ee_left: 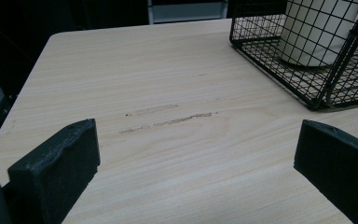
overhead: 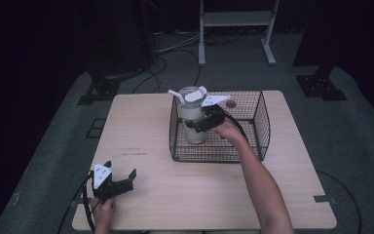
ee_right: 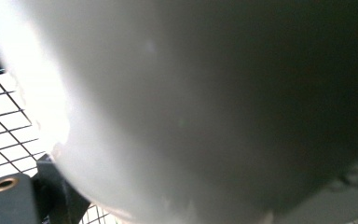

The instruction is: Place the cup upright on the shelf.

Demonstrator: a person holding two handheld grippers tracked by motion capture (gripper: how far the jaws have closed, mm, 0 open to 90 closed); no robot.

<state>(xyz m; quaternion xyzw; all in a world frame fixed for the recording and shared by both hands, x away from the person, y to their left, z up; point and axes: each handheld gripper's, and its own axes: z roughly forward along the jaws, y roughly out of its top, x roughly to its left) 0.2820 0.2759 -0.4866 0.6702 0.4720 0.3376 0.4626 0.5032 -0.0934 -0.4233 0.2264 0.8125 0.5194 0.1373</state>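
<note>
A dim room with dark grey carpet is seen around a light wooden table [overhead: 141,131], on which a black wire basket [overhead: 258,122] stands toward the far edge. Well to the near left of the basket, the left gripper [overhead: 122,176] is held low over the tabletop, its jaws spread wide with nothing between them; in the left gripper view bare wood with faint scuff marks lies between the jaws. Inside the basket, at its left end, a tall white plastic tumbler with a clear lid and a white straw [overhead: 193,114] stands upright on the basket's floor. The right gripper [overhead: 198,123] is reached into the basket from the right and its jaws are closed around the tumbler's middle. In the right gripper view the tumbler's pale wall [ee_right: 205,102] is seen pressed close, with basket mesh at its left. No writing can be read on the tumbler.
</note>
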